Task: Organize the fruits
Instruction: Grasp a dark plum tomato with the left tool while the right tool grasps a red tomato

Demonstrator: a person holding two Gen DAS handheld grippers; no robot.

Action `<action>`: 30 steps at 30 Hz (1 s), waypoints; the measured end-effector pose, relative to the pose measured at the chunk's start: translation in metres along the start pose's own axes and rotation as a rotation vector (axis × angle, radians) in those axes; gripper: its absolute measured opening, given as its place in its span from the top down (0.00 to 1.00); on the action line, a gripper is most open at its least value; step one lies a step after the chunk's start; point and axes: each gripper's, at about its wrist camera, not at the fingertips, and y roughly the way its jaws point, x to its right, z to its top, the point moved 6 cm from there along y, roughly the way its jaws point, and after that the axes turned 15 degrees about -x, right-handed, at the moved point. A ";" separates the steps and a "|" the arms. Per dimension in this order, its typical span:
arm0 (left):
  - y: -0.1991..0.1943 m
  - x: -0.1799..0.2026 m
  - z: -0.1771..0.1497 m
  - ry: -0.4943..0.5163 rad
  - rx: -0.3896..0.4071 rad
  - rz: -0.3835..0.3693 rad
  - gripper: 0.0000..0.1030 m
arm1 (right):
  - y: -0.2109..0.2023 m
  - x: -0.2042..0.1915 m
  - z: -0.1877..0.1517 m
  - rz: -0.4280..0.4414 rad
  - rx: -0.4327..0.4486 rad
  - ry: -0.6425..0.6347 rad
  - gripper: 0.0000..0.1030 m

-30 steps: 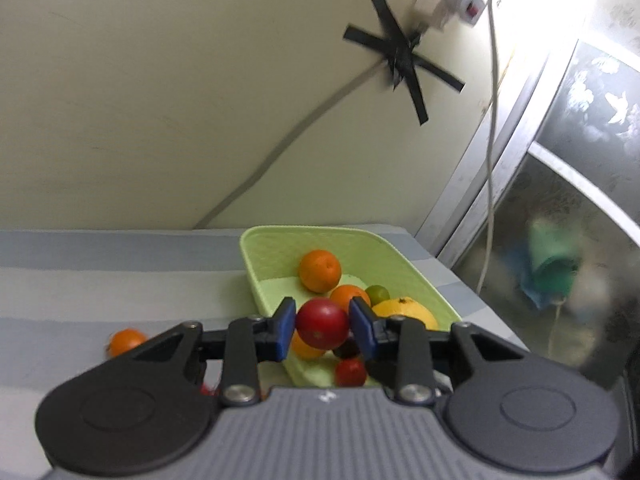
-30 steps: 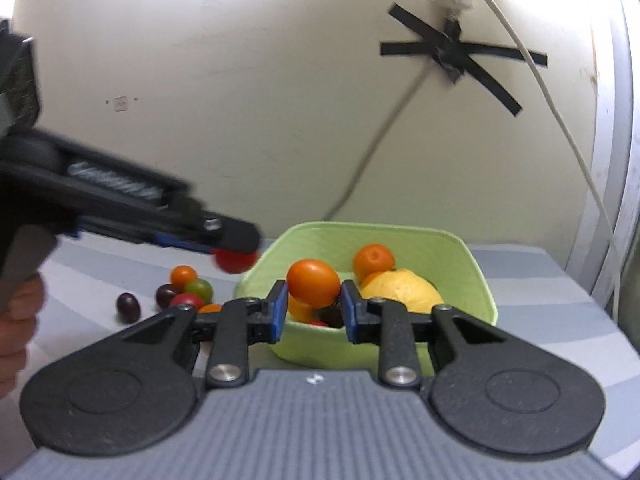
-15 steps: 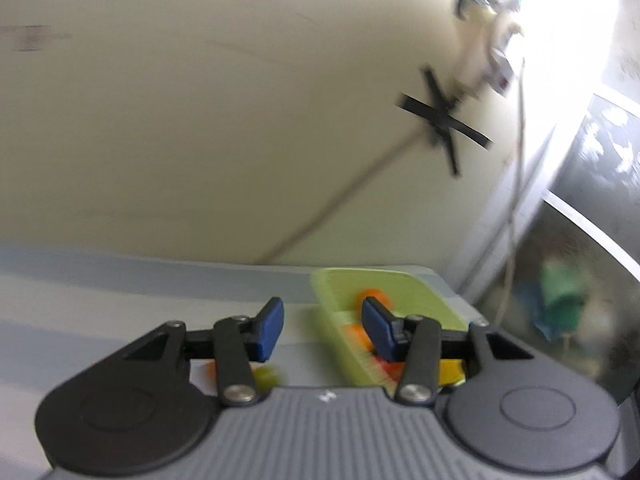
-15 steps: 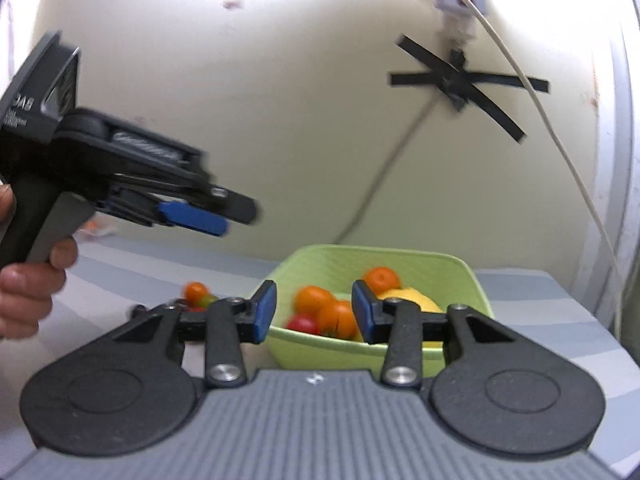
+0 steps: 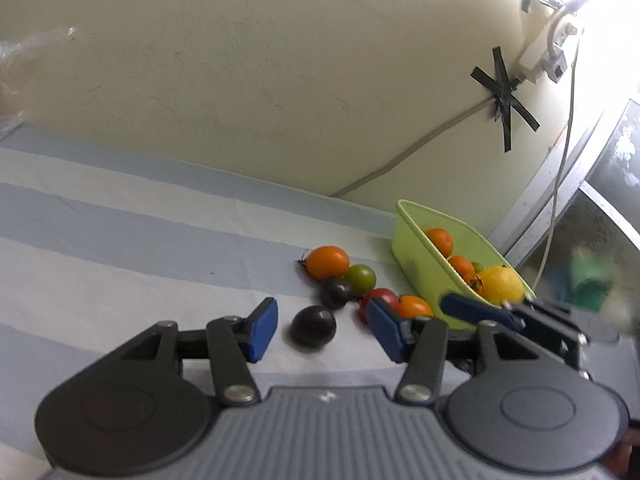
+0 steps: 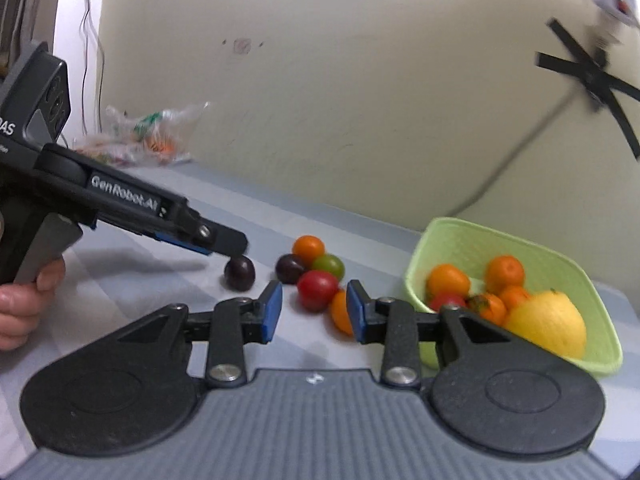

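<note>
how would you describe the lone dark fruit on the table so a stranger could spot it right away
Start at the green basket and look left along the striped cloth to the small cluster of loose fruit. The dark purple fruit lies left of that cluster, under the left gripper. Unlike the cluster's dark one, it touches no other fruit.

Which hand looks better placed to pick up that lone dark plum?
Left, probably. The left gripper is open with the dark plum right between its fingers. The right gripper is also open, but faces the red tomato instead.

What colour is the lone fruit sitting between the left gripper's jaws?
Dark purple, almost black fruit; the left wrist view shows it best.
</note>
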 end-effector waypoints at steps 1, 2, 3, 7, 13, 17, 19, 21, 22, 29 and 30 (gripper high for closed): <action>0.002 0.002 0.000 0.010 0.000 0.004 0.49 | 0.005 0.000 0.005 -0.008 -0.007 -0.025 0.63; 0.002 0.003 0.000 0.021 0.001 0.008 0.49 | 0.009 -0.001 0.009 -0.020 -0.014 -0.055 0.63; 0.001 0.003 -0.002 0.028 0.001 0.009 0.49 | 0.012 -0.002 0.011 -0.030 -0.025 -0.083 0.63; 0.003 0.010 -0.002 0.083 -0.003 0.041 0.49 | 0.033 -0.005 0.017 -0.059 -0.102 -0.202 0.63; 0.016 0.013 -0.004 0.119 -0.056 0.100 0.49 | 0.053 -0.007 0.014 -0.110 -0.174 -0.327 0.64; 0.017 0.014 -0.006 0.120 -0.055 0.108 0.74 | 0.044 -0.004 0.012 -0.134 -0.125 -0.309 0.68; 0.014 0.012 -0.007 0.108 -0.052 0.095 0.74 | 0.032 -0.004 0.010 -0.129 -0.085 -0.276 0.68; 0.008 0.015 -0.011 0.111 -0.047 0.084 0.74 | 0.018 -0.003 0.007 -0.122 -0.049 -0.232 0.68; 0.005 0.018 -0.015 0.117 -0.050 0.077 0.74 | 0.008 -0.003 0.002 -0.111 -0.034 -0.204 0.68; -0.013 0.049 -0.051 0.150 -0.056 0.079 0.73 | -0.050 0.004 -0.048 0.061 -0.036 0.068 0.68; -0.015 0.053 -0.056 0.157 -0.049 0.108 0.73 | -0.054 0.004 -0.055 0.064 -0.042 0.092 0.68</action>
